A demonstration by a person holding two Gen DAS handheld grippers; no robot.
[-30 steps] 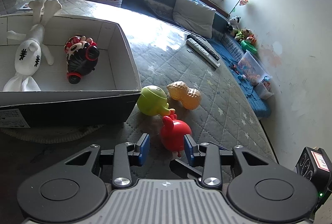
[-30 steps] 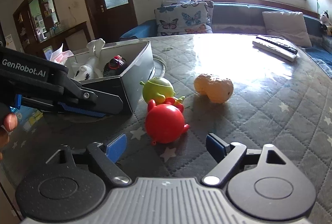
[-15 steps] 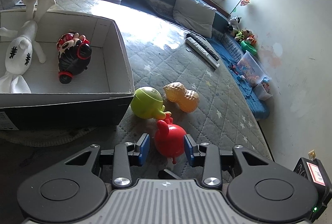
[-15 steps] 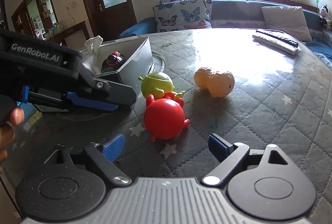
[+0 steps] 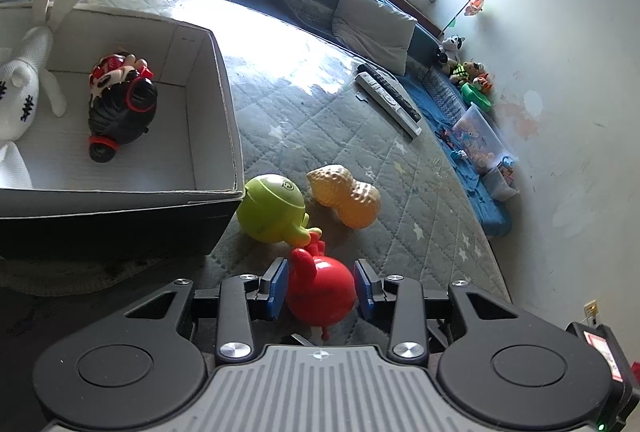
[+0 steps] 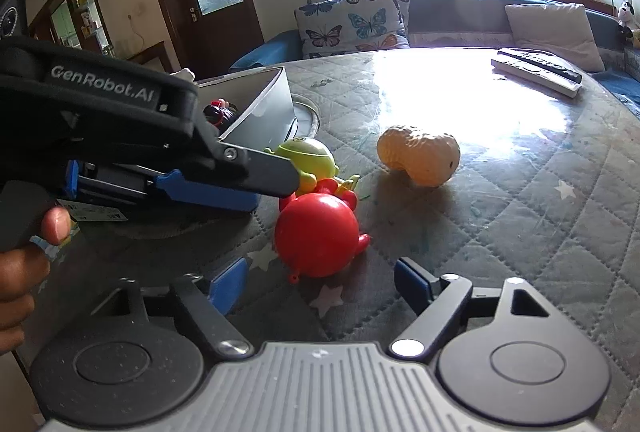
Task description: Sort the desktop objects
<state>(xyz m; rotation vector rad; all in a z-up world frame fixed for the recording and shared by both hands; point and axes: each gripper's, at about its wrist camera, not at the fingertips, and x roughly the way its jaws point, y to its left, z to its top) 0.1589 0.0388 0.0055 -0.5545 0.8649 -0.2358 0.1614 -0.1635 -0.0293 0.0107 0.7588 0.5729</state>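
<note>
Left tool (image 5: 320, 288) pads apart, flanking red round toy (image 5: 322, 294) on bench; right tool (image 6: 320, 284) apart, idle. Risk: toy rolling away under uneven squeeze.

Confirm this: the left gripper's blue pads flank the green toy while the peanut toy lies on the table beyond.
Wrong toy. In the left wrist view the left gripper flanks the red toy; the green toy sits ahead, the peanut toy beyond.

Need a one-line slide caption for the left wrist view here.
Left gripper straddles the red toy, pads either side, beside the green toy and open box.
</note>
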